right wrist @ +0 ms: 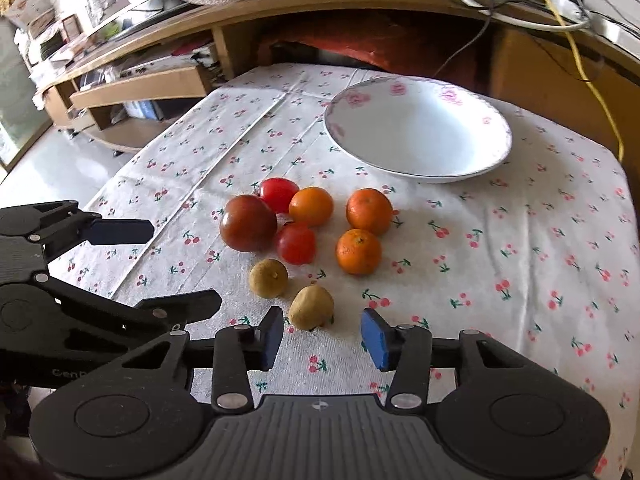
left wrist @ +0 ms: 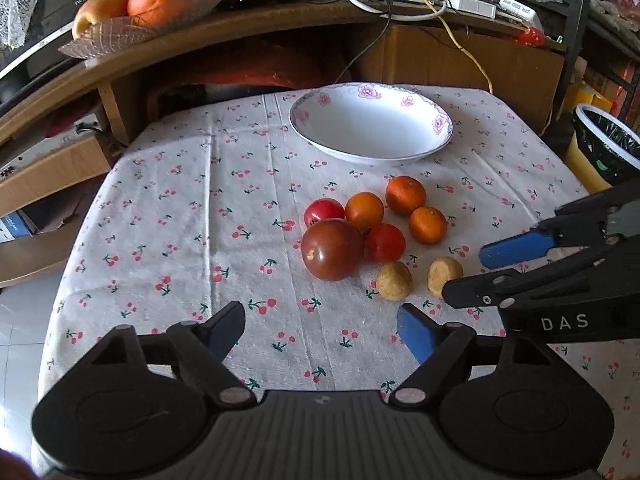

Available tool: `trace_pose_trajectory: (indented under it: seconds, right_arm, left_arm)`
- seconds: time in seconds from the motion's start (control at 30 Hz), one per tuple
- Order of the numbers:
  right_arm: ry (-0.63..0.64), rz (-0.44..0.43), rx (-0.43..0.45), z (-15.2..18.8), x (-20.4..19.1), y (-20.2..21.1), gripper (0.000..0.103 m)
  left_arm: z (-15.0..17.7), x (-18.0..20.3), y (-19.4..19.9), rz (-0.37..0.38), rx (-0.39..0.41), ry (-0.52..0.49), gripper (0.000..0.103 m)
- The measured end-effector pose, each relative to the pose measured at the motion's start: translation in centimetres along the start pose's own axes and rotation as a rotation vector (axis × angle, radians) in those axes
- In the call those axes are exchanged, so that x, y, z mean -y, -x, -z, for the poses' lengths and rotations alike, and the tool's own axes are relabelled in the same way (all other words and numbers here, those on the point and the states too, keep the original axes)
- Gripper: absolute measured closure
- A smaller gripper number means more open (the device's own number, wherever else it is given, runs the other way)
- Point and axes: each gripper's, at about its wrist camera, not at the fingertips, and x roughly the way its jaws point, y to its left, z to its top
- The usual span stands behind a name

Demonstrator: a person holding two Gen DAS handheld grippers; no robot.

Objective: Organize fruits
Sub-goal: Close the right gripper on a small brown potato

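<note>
Right tongs (right wrist: 322, 334): spread wide, holding nothing; they sit low over the cloth with the nearest kiwi (right wrist: 311, 306) just ahead of the gap between the blue pads.
Left tongs (left wrist: 322, 330): spread wide, empty, hovering over bare cloth in front of the fruit cluster.
Fruit position: all pieces lie loose on the cloth near the middle of the tabletop, none in the white plate (right wrist: 496, 160). The group comprises a large dark tomato (left wrist: 332, 249), two small red tomatoes, three mandarins and two kiwis.
Risk, rolling: the fruits are round and several touch; a nudge from a pad would likely push the kiwi aside or send a neighbour rolling.
Risk, squeeze: the tomatoes are probably soft; a hard pinch could split the skin.
Risk, collision: the two tools are close together near the kiwis and could foul each other.
Risk, cloth: the cherry-print cloth (left wrist: 160, 220) shows creases; a dragging finger could bunch it and shift everything.
Surface: small cloth-covered tabletop, plate at the far side.
Room: wooden shelving behind, carrying a second fruit dish (left wrist: 120, 24) and tangled cables; lined bin (left wrist: 600, 148) at one side.
</note>
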Motion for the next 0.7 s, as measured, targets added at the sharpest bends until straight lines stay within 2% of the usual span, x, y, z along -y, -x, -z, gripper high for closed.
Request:
trace_pose_trajectory:
  seconds: [0.07, 0.23, 0.43, 0.7]
  right_arm:
    - [0.009, -0.010, -0.016, -0.2, 0.0, -0.5, 0.070]
    - [0.046, -0.023, -0.039, -0.6, -0.4, -1.7, 0.080]
    - [0.044, -0.009, -0.047, -0.7, 0.0, -1.4, 0.081]
    - [-0.030, 0.023, -0.029, -0.2, 2.4, 0.3, 0.081]
  left_arm:
    - [0.1, 0.0, -0.1, 0.004, -0.004, -0.008, 0.015]
    - [0.1, -0.1, -0.4, 0.000, -0.006, -0.017, 0.017]
    - [0.0, -0.1, -1.2, 0.046, -0.022, 0.000, 0.022]
    - [-0.8, 2.2, -2.5, 0.135, -0.030, -0.022, 0.039]
